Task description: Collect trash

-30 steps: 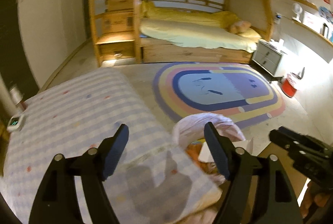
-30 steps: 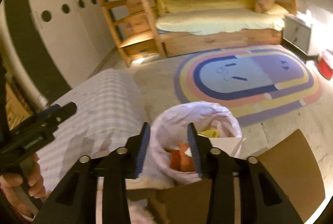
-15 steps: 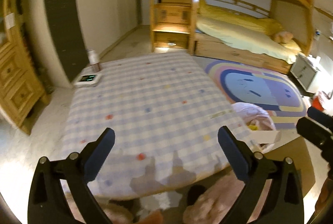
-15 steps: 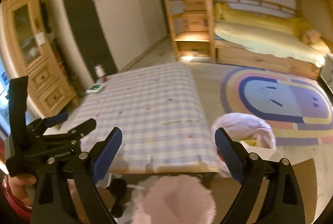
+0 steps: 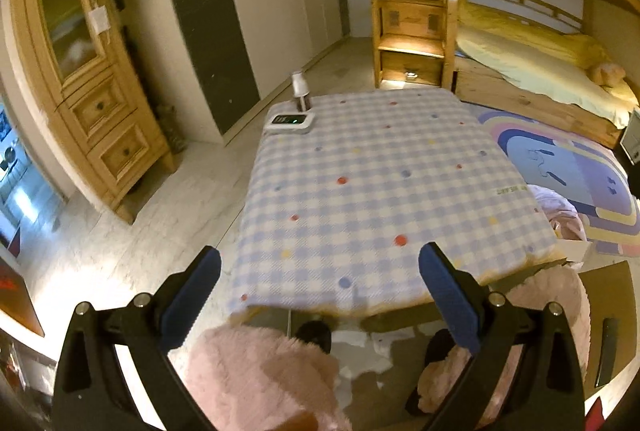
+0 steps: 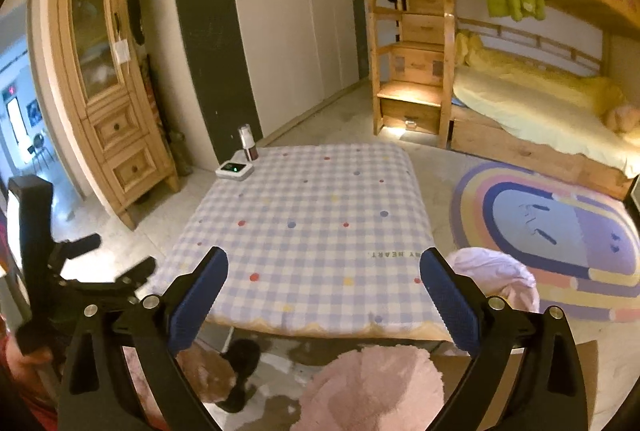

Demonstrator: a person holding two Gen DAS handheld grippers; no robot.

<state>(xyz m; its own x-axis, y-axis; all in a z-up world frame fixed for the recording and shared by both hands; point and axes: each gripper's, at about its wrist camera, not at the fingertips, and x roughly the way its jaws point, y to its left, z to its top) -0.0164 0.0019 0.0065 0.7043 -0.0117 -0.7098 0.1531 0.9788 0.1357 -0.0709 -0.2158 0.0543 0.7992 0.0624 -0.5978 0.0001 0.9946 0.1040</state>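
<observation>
Checked surface (image 6: 312,227) looks free of trash; pink bag (image 6: 496,275) at its right holds some; both grippers' jaws gape wide, empty

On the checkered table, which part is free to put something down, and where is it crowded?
Nearly the whole checkered tablecloth is bare, from the near edge to the far right corner. Only the far left corner is occupied: a white device and a small bottle behind it. Under the near edge it is crowded with pink fluffy slippers.
</observation>
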